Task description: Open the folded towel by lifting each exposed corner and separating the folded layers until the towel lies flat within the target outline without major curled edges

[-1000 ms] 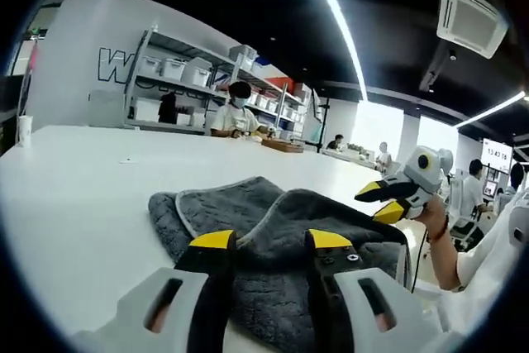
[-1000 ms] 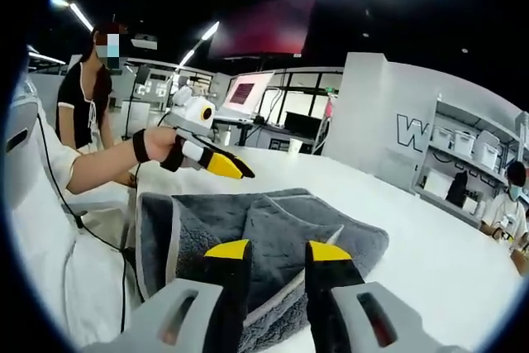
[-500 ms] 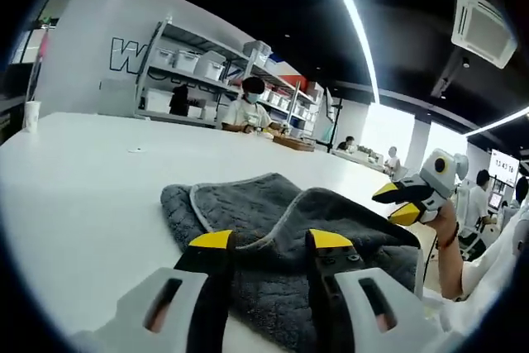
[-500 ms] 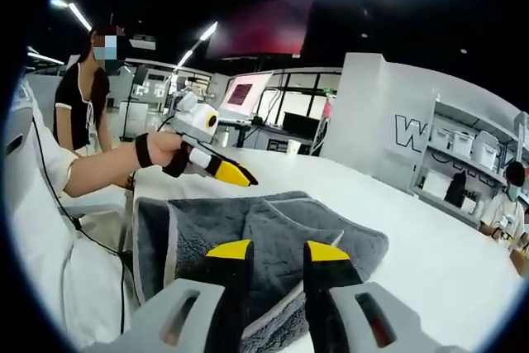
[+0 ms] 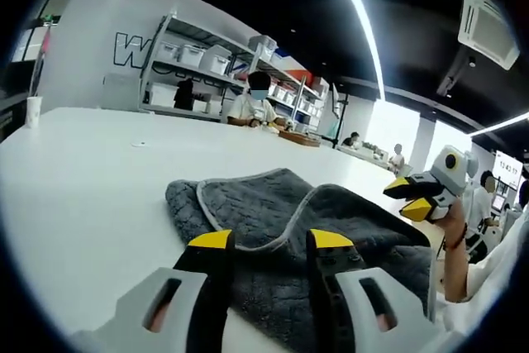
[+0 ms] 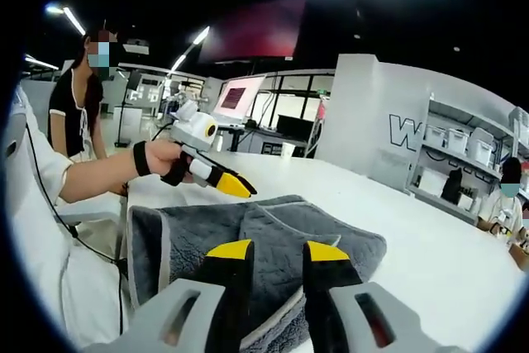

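Note:
A grey towel (image 5: 273, 208) with a pale hem lies folded on the white table (image 5: 83, 179), its top layer humped and one flap turned back. My left gripper (image 5: 271, 241) hovers low over the towel's near edge, open, with nothing between its yellow-tipped jaws. My right gripper (image 5: 417, 196) floats above the towel's far right side in a hand. In the right gripper view the same towel (image 6: 331, 233) lies under my right gripper (image 6: 278, 252), which is open and empty. The left gripper (image 6: 225, 182) hangs just above the towel's far left edge.
The table (image 6: 430, 262) stretches wide and bare around the towel. A paper cup (image 5: 31, 111) stands at its far left. Shelves with bins (image 5: 198, 64) and a seated person (image 5: 252, 105) are behind. A person (image 6: 83, 88) stands beyond the table's edge.
Both views have drifted slightly with the hands. The towel keeps its folded shape. Both grippers stay open and hover over it.

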Available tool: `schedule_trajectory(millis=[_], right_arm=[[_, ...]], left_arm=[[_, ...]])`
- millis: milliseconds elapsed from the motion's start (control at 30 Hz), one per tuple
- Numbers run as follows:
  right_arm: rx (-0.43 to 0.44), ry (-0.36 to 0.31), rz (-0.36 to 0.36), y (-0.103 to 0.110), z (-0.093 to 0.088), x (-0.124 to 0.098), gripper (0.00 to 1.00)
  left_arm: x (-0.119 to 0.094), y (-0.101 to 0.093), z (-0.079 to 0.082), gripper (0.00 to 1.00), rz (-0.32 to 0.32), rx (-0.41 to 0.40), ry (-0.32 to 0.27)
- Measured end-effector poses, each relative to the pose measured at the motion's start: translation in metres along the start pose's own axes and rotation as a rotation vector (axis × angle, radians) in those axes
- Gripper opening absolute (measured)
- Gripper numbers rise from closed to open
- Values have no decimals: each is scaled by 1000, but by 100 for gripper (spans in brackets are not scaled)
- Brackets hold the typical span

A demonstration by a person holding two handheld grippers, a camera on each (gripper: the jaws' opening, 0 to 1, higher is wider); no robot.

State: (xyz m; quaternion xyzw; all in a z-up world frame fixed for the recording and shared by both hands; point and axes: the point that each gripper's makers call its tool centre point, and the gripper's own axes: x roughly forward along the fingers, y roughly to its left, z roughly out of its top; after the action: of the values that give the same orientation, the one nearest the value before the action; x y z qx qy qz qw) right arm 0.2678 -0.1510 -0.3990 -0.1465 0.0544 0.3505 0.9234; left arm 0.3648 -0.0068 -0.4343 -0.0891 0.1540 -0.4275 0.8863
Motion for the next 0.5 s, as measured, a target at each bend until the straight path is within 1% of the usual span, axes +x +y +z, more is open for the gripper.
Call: schedule_trajectory(millis=[267,400,500], right_arm=[[-10,9,-16,-5,2,4,18],[-4,14,-22,-7,1,6,18],[-3,16,-21,-8,0,7,18]], left_arm=[[3,-1,1,34,2,-10,-1],[5,-8,-2,34,1,-2,5],[6,-9,-3,34,6,-3,7]])
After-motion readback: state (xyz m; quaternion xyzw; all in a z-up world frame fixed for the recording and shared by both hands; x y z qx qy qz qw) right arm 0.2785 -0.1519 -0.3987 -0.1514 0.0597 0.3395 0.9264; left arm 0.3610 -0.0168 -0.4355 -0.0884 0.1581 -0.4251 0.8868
